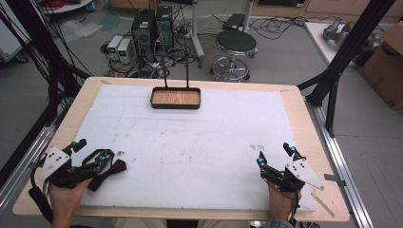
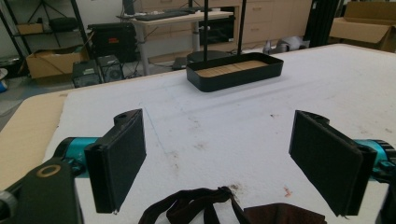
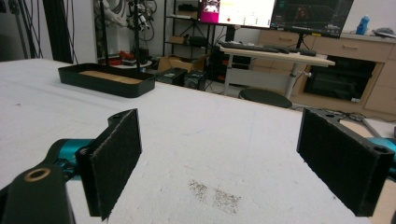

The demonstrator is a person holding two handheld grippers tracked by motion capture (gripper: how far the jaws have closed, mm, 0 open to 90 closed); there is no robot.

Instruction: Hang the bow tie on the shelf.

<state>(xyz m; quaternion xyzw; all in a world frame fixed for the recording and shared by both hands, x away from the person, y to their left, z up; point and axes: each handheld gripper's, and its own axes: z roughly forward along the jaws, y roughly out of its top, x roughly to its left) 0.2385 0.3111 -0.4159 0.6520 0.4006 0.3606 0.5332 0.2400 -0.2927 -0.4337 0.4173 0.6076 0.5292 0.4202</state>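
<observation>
Strap (image 1: pixel 107 169) is the thing nearest your left gripper (image 1: pixel 92 153): one dark brown, looped piece of webbing or cloth, lying flat on the white mat (image 1: pixel 190 142) at the near left corner. Its long axis runs on a slant in the high view, from low near your left hand (image 1: pixel 66 197) up and to the right, with the free end pointing toward the middle of the mat. In the left gripper view the strap (image 2: pixel 219 207) sits at the bottom edge, just below and between the jaws, with its loops bunched and a flatter tab to the right; whether it touches the gripper you cannot tell from here.

Your left gripper has its jaws spread wide, with nothing between the pads (image 2: pixel 123 158). Your right gripper (image 1: pixel 276 154) rests at the near right corner of the mat, held by your right hand (image 1: pixel 281 202), and its jaws also stand wide apart, pinching nothing; bare mat shows between its pads (image 3: pixel 116 154).

Count: one strap, two grippers, one black tray (image 1: pixel 176 98). The tray stands at the far middle of the mat, well apart from the strap, with a wooden floor and two thin black uprights rising from its back edge. Its long side runs across the table.

One round stool (image 1: pixel 235 45) stands on the floor beyond the table.
</observation>
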